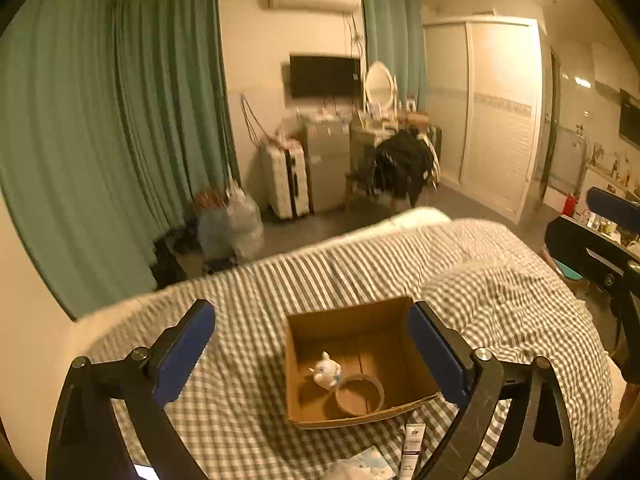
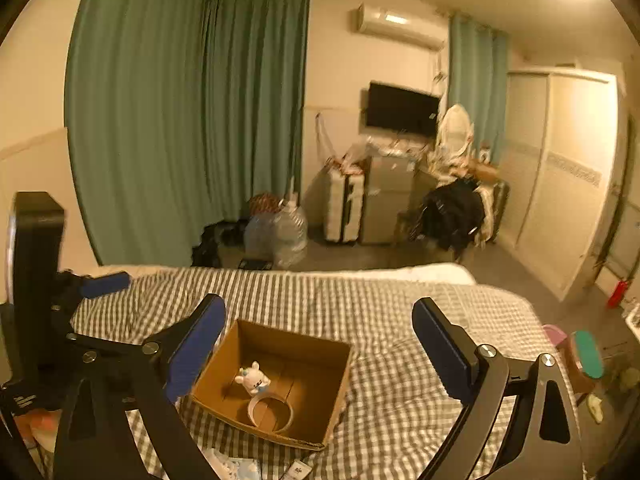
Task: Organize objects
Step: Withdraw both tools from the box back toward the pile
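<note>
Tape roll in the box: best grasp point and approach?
Probably from above, over the cardboard box walls. The tape roll lies flat with its hole up, so put one finger inside and pinch the wall on the side away from the white figurine beside it. The open left hand-held gripper looks nearer.

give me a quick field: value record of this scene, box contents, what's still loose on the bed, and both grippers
surface: bed with checked cover
container: open cardboard box on the bed
in box: white toy figure; tape ring
loose in front of box: white tube; light blue packet
left gripper: open, empty, above the box
right gripper: open, empty, box toward its left finger
</note>
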{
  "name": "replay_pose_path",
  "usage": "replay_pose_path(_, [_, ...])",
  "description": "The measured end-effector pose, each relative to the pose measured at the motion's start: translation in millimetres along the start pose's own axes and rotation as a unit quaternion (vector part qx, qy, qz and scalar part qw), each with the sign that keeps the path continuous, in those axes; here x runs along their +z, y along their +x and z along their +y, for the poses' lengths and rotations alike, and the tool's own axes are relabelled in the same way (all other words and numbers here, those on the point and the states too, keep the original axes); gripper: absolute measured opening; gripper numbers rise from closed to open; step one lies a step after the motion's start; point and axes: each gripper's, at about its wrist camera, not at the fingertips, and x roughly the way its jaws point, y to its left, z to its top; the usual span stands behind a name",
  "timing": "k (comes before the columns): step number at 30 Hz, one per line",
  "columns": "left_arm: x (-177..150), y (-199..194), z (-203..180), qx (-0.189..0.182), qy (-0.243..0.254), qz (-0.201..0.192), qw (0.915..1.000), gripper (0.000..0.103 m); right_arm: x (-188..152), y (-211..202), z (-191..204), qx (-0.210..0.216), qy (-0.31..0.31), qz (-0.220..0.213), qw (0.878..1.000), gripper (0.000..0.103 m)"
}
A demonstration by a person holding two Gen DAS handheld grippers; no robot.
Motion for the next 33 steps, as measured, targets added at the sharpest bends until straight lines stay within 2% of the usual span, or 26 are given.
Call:
replay_pose_path(5, [4, -59, 8, -0.002, -0.003, -0.032, 0.9995, 0.103, 12, -65, 7, -0.031, -0.002, -0.045, 0.998, 0.102])
replay_pose_path(8, [-4, -83, 11, -0.004, -0.003, -0.044, 0.999, 0.103, 7, -85, 16, -0.035, -0.021, -0.033, 0.999, 0.102])
replay_pose_path(12, [-27, -101, 10, -0.011, 0.003, -0.046, 0.9989, 0.103, -19, -103, 21, -0.03, -0.014, -0.016, 0.999, 0.102])
replay_pose_path(17, [-68, -107, 12, -0.006, -0.001, -0.041, 0.9992, 0.103, -63, -110, 22, 0.008, -0.011, 0.003, 1.0, 0.102])
replay_pose_path(22, [-119, -99, 12, 0.024, -0.014, -0.027, 0.9993, 0.103, -107, -110, 23, 0.045, 0.008, 0.018, 0.999, 0.102])
replay_pose_path(27, [-174, -73, 6, 0.049, -0.017, 0.0, 0.9987, 0.103, -150, -89, 24, 0.065, 0.017, 0.047, 0.997, 0.102])
replay_pose_path(33, [-251, -14, 5, 0.052, -0.047, 0.085, 0.9939, 0.103, -208, -42, 28, 0.07, 0.02, 0.123, 0.99, 0.102])
